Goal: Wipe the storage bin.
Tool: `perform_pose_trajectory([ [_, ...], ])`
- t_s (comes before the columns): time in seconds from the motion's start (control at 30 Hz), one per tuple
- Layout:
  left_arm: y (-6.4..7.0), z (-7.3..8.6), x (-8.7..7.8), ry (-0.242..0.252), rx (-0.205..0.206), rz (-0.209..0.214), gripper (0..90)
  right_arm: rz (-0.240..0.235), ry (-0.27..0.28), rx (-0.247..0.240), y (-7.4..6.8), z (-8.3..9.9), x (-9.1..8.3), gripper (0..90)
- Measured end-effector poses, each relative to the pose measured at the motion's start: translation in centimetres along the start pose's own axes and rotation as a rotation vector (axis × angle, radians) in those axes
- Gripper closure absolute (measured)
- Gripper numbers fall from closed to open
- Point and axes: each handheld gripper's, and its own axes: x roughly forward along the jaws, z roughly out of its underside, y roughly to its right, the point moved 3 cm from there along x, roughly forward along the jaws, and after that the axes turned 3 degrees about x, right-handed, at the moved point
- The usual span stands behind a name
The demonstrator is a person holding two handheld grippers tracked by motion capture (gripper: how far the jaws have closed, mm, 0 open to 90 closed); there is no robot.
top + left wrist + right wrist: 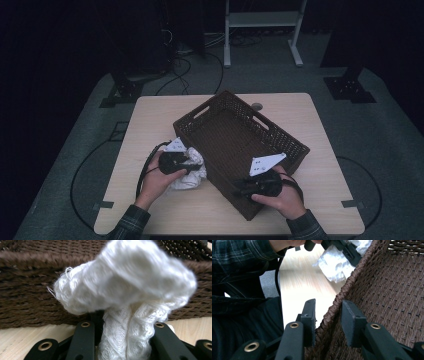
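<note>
A dark brown woven basket [220, 102] sits at an angle on the light wood table [150, 115]. Just left of the basket, my left gripper [191, 163] is shut on a crumpled white knitted cloth [189, 176]. In the left gripper view the cloth [125, 285] bulges above the jaws, close against the basket wall [30, 297]. My right gripper [241, 188] is at the basket's near corner. Its jaws straddle the braided rim [329, 315], one outside and one inside, closed against it. The right gripper view also shows the cloth [334, 265] and the left gripper [347, 250] farther off.
The basket's inside [392, 285] looks bare. A grey round grommet [256, 106] sits in the table's far edge. Beyond the table are a metal frame stand [262, 20] and cables [185, 70] on the floor. A plaid sleeve [242, 255] is near the right gripper.
</note>
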Motion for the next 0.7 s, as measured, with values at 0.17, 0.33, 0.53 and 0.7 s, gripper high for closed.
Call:
perform_pose_trajectory([
  [0.17, -0.3, 0.3, 0.7, -0.018, -0.007, 0.007, 68.6, 0.0, -0.001, 0.0, 0.0, 0.0, 0.0, 64.7],
  [0.33, -0.4, 0.9, 1.4, -0.062, -0.005, 0.007, 68.6, 0.001, -0.001, -0.001, 0.0, 0.0, 0.0, 64.7],
  [0.53, -0.5, 1.2, 1.8, -0.096, -0.003, 0.008, 68.5, 0.001, -0.001, -0.001, 0.0, 0.0, 0.0, 64.7],
  [0.7, -0.4, 2.2, 3.0, -0.161, 0.009, 0.0, 68.6, 0.004, -0.002, -0.002, 0.0, 0.0, 0.0, 64.7],
])
